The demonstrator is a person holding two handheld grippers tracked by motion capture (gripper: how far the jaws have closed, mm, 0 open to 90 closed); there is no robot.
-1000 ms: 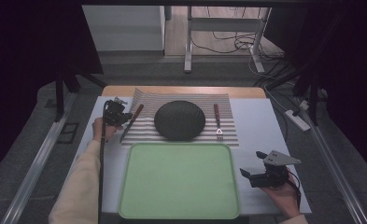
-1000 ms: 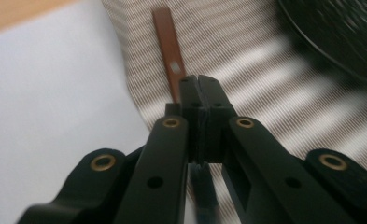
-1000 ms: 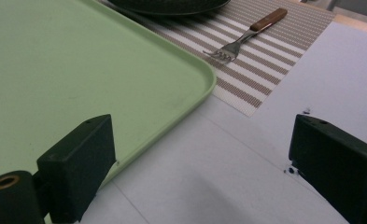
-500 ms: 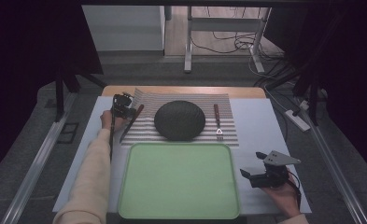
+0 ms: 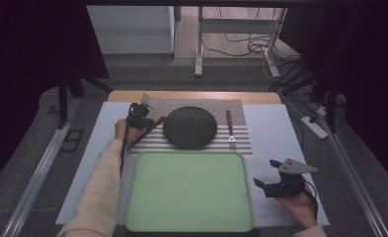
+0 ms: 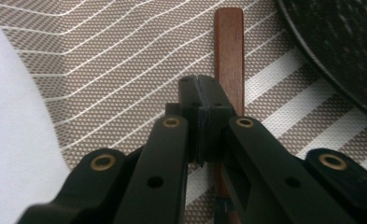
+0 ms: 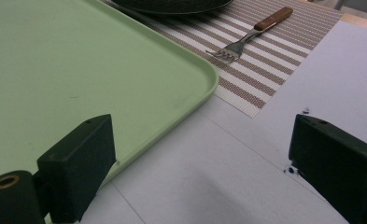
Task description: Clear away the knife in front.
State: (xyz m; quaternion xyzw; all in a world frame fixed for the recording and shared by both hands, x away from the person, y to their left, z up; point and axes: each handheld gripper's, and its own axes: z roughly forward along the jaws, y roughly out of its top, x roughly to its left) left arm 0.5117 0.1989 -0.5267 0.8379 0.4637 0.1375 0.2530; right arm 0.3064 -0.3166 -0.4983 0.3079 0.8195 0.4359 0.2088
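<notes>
A dark round plate (image 5: 189, 127) sits mid-way on a striped placemat (image 5: 241, 143). Left of the plate lies a wooden-handled utensil (image 5: 152, 127), and right of it a fork (image 5: 229, 128) with a wooden handle. My left gripper (image 5: 138, 114) hovers at the mat's left end, shut, with nothing between its pads. In the left gripper view its tips (image 6: 201, 93) sit just beside the wooden handle (image 6: 229, 42), with the plate's rim (image 6: 340, 42) at the right. My right gripper (image 5: 263, 185) stands open beside the green tray's right edge (image 7: 204, 74).
The green tray (image 5: 189, 192) lies bare in front of the mat on a pale sheet (image 5: 280, 128). In the right gripper view the fork (image 7: 246, 39) lies beyond the tray's corner. Table legs and cables are past the far edge.
My left gripper has moved right from the mat's left edge to the wooden-handled utensil. The right gripper has stayed put.
</notes>
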